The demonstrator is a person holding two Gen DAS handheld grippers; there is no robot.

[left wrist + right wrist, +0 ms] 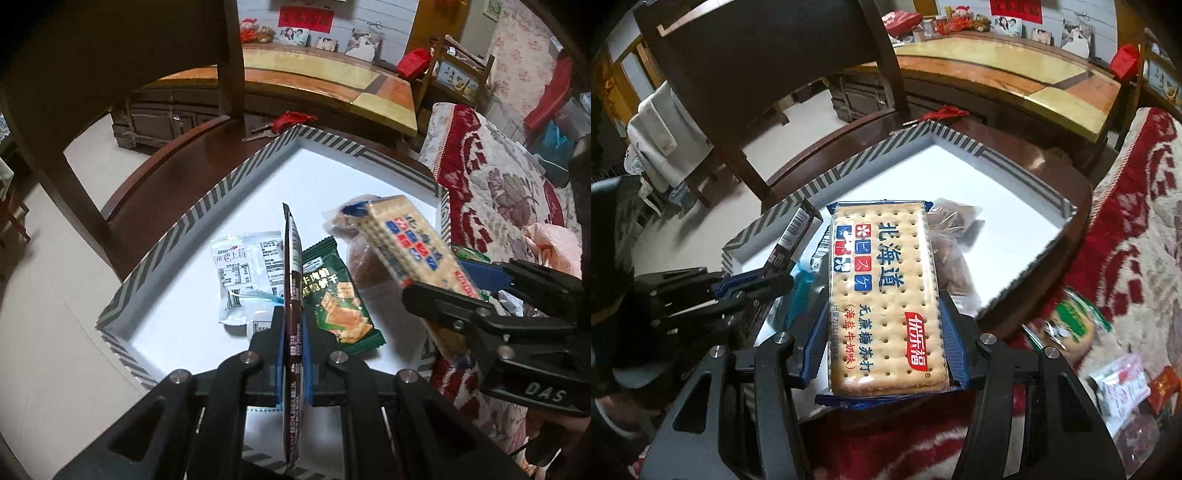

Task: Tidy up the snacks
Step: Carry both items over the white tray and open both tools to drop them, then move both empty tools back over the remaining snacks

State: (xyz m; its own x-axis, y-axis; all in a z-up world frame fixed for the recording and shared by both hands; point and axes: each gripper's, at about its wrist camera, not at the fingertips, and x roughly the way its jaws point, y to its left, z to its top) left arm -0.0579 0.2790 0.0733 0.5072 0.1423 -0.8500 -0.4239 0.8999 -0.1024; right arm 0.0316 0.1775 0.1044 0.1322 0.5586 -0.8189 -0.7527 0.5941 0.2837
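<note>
Mid-delivery over a shallow white box [332, 177] with striped rim, standing on a round dark wooden table [155, 184]; left gripper [293, 328] clamped tight on a thin brown packet [291, 266], held edge-up, glossy and flat; right gripper [886, 332] grasping a cracker pack [886, 280] by its long sides, a stiff rectangular slab in clear film with blue ends, hanging above the box's near right part; already lying inside: a pale crinkled sachet [243, 273], a green foil biscuit bag [338, 299] and a soft clear bag of brown buns [955, 236]; more wrapped snacks [1075, 325] waiting on the red-and-cream plush cover [1126, 229] beside the table; next, judging by this: lowering each item onto bare white floor, then letting go without toppling the slim packet
</note>
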